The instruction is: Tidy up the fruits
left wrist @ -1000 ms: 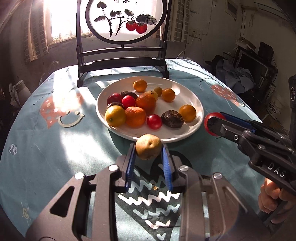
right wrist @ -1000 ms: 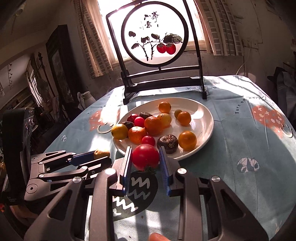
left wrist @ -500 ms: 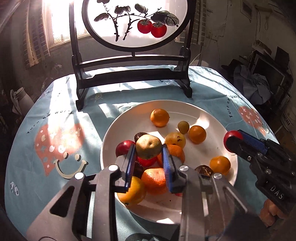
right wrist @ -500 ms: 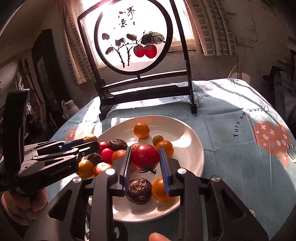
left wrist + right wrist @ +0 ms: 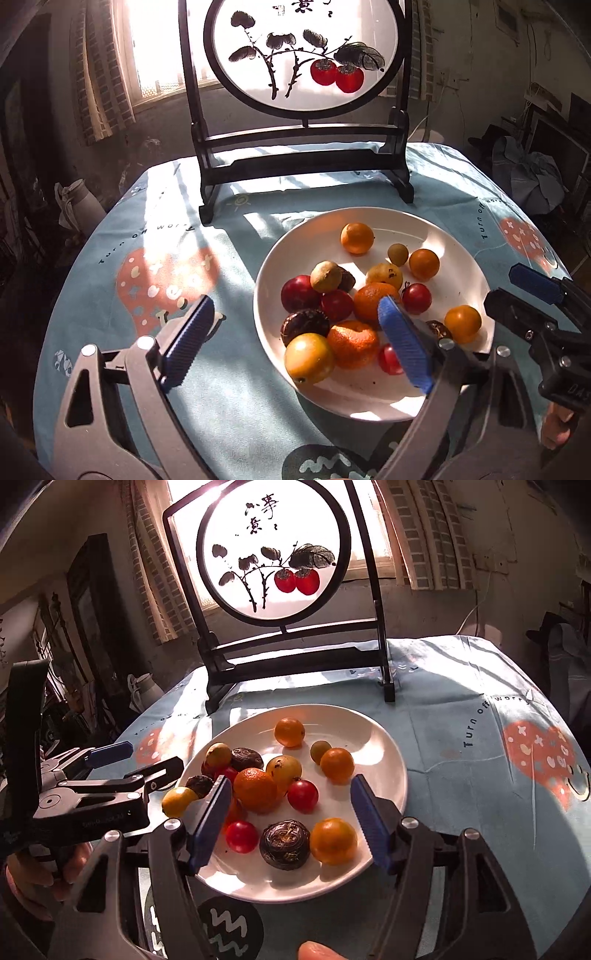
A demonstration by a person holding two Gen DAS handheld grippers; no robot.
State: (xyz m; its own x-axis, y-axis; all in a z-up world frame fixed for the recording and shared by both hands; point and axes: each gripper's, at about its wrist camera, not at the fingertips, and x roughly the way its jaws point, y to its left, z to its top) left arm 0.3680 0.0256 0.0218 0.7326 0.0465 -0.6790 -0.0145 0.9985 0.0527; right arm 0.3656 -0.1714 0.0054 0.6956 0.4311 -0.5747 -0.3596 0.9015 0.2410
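Note:
A white plate (image 5: 369, 410) (image 5: 258, 882) on the blue tablecloth holds several oranges, tomatoes and dark fruits. My left gripper (image 5: 295, 343) hovers over the plate's left part, its jaws opening with nothing held; it also shows in the right wrist view (image 5: 147, 757). A brownish round fruit (image 5: 325, 276) (image 5: 218, 755) rests on top of the pile. My right gripper (image 5: 290, 821) is over the plate's near side, jaws opening and empty, and shows at the right in the left wrist view (image 5: 502, 286). A red tomato (image 5: 303, 795) (image 5: 416, 298) lies loose beside a big orange.
A round painted screen (image 5: 303, 55) (image 5: 273, 554) on a black stand rises behind the plate. A white jug (image 5: 74, 203) sits past the table's left edge. A hand (image 5: 33, 878) grips the left tool. A dark round print (image 5: 229, 926) marks the cloth in front.
Both grippers came forward over the plate and went from shut to wide. The brownish fruit left the left jaws and the red tomato left the right jaws; both now lie among the fruit.

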